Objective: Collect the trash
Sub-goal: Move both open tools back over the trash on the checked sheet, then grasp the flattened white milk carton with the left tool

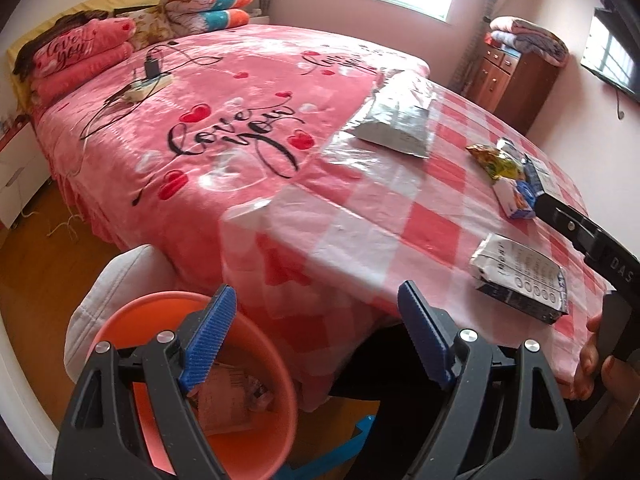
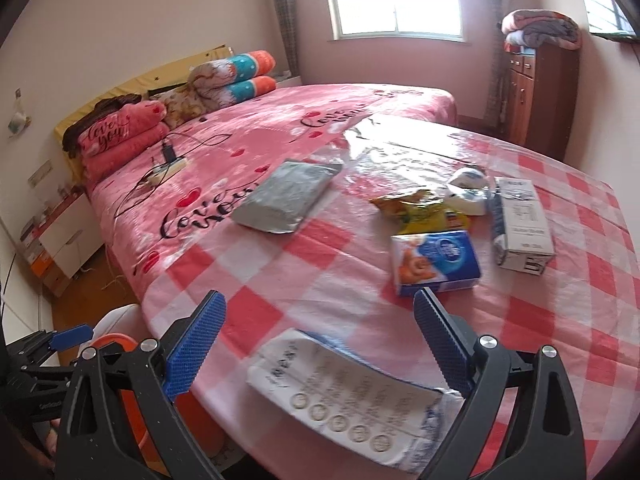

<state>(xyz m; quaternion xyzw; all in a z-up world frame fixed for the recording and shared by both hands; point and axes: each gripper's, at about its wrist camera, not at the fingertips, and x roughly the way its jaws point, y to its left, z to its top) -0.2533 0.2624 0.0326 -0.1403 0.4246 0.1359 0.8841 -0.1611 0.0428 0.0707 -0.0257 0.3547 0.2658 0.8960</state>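
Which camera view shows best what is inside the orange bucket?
The left wrist view: it looks down into the orange bucket, showing crumpled paper inside. The right wrist view shows only an orange sliver behind its own fingers.

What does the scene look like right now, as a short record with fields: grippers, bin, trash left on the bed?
left gripper: open, empty, above the round orange plastic bin
right gripper: open, fingers either side of the crumpled white printed packet, not closed on it
bin contents: paper scraps visible inside
surface: pink and white checked plastic sheet over the bed
trash left: flat grey foil pouch, yellow snack wrapper, blue and white tissue pack, white rectangular carton
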